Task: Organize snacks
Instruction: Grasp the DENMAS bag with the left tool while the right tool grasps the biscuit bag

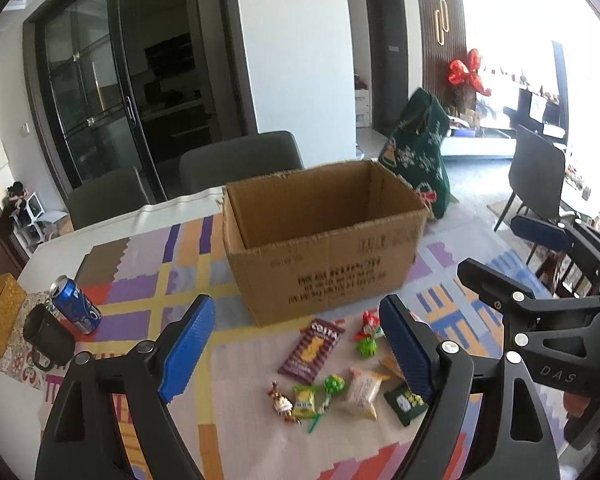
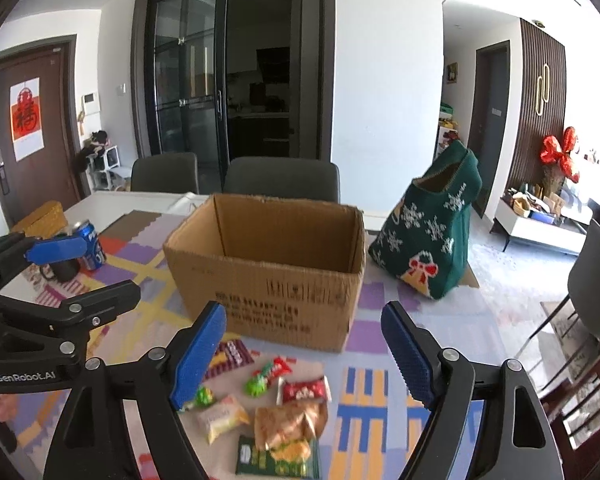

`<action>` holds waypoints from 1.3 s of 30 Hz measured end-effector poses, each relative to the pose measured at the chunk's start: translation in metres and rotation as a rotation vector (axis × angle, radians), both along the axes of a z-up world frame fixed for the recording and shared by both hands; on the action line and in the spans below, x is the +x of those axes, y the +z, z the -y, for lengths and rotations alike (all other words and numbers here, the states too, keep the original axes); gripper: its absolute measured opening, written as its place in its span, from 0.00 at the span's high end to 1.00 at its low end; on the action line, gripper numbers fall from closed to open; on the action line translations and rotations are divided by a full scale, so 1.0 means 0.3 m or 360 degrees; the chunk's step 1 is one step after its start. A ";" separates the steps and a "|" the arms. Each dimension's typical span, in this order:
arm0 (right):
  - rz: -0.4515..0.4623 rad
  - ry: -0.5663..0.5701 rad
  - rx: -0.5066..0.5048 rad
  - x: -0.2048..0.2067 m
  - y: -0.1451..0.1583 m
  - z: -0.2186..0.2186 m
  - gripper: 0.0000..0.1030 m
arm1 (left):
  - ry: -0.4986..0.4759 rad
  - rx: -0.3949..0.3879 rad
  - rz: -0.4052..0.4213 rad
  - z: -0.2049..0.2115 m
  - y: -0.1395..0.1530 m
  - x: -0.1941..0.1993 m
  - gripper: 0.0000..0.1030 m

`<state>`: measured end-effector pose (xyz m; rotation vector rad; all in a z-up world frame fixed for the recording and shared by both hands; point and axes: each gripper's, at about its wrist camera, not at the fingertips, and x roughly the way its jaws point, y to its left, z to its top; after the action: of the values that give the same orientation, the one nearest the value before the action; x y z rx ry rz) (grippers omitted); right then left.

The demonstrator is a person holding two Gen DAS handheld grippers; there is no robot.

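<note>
An open, empty cardboard box point(image 1: 324, 236) stands on the patterned tablecloth; it also shows in the right wrist view point(image 2: 272, 264). Several small snacks lie loose in front of it: a purple Costa packet point(image 1: 312, 350), a pale wrapped cake point(image 1: 364, 392), green candies point(image 1: 334, 384), a red wrapper point(image 2: 304, 390) and a dark green packet point(image 2: 278, 456). My left gripper point(image 1: 300, 354) is open above the snacks, holding nothing. My right gripper point(image 2: 304, 358) is open above them too, empty; it also shows in the left wrist view point(image 1: 540, 264).
A blue Pepsi can point(image 1: 76, 304), a dark mug point(image 1: 48, 338) and a gold box point(image 1: 0, 312) stand at the table's left. A green knitted Christmas bag point(image 2: 432, 232) stands right of the box. Grey chairs point(image 2: 280, 178) line the far side.
</note>
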<state>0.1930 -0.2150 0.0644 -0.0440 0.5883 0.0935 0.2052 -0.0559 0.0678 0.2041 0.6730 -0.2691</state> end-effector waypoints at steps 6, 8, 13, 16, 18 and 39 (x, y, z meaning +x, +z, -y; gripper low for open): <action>-0.0048 -0.0010 -0.0051 -0.060 -0.049 0.006 0.22 | -0.0050 0.0014 -0.0064 0.014 -0.060 -0.037 0.18; -0.0069 -0.0010 -0.0058 -0.076 -0.066 0.010 0.22 | -0.0072 0.0024 -0.0088 0.022 -0.082 -0.045 0.18; -0.0137 0.0012 -0.0038 -0.094 -0.116 0.020 0.22 | -0.0108 0.0038 -0.0161 0.041 -0.140 -0.059 0.18; -0.0192 0.0015 -0.0019 -0.099 -0.155 0.028 0.22 | -0.0126 0.0046 -0.0209 0.050 -0.179 -0.063 0.18; -0.0223 0.0014 -0.0009 -0.101 -0.177 0.030 0.22 | -0.0132 0.0050 -0.0241 0.053 -0.204 -0.061 0.18; -0.0492 -0.0069 0.0121 -0.026 -0.403 0.080 0.22 | -0.0245 -0.0026 -0.0533 0.089 -0.428 0.035 0.37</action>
<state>0.1852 -0.2389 -0.0566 0.0583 0.8934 0.0813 0.2157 -0.0825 -0.0607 0.1969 0.9884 -0.4624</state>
